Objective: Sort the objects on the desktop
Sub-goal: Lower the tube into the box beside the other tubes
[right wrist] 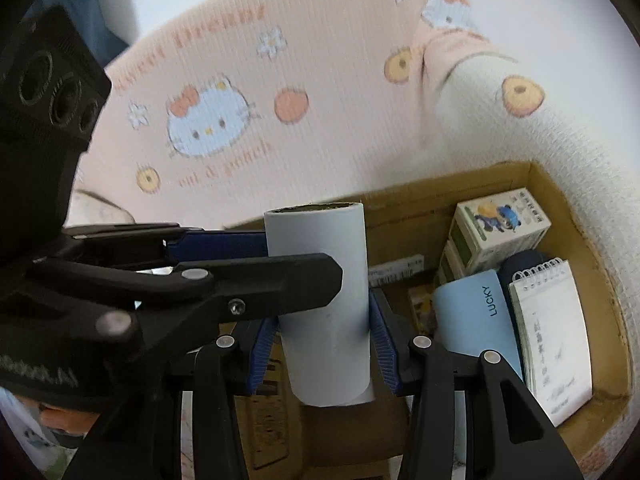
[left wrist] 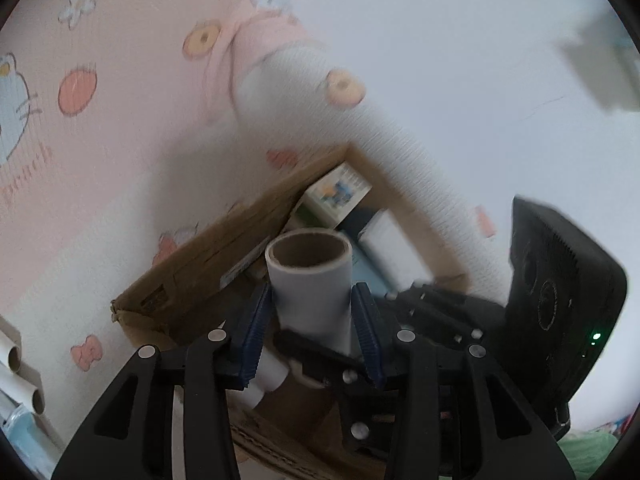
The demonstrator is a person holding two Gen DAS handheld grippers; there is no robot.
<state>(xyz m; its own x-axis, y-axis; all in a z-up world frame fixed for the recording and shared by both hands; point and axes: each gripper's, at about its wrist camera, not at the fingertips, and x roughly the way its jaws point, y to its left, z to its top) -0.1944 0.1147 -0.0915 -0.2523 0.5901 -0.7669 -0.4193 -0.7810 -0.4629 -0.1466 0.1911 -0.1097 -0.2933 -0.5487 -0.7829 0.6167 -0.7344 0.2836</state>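
Two grippers on one pale grey cardboard tube (right wrist: 324, 308) w/ a brown inner core, held upright.

Right gripper (right wrist: 324, 344): blue ribbed pads clamped on the tube's lower part, one pad each side, both touching. Tube sticks up well past the fingertips; its bottom end sits between the finger bases.

Left gripper (left wrist: 312, 320): also clamped on the same tube, blue pads pressing both sides about mid-height. In the right wrist view it comes in from the left, crossing the tube above the right gripper's pads, black finger in front of the tube. In the left wrist view the tube's open top (left wrist: 308, 250) points away from the tool, and the right gripper's black body (left wrist: 560, 292) is just beside, to the right.

Beyond and below the tips: open brown cardboard box (right wrist: 552, 188). Inside it, right of the tube: small printed carton w/ cartoon figure (right wrist: 500, 224), light blue "LUCKY" item (right wrist: 476, 316), white spiral notepad (right wrist: 552, 336). Tube is over the box's left part, apart from those items.

Behind the box: pink-and-white cartoon-cat print fabric (right wrist: 240, 80).
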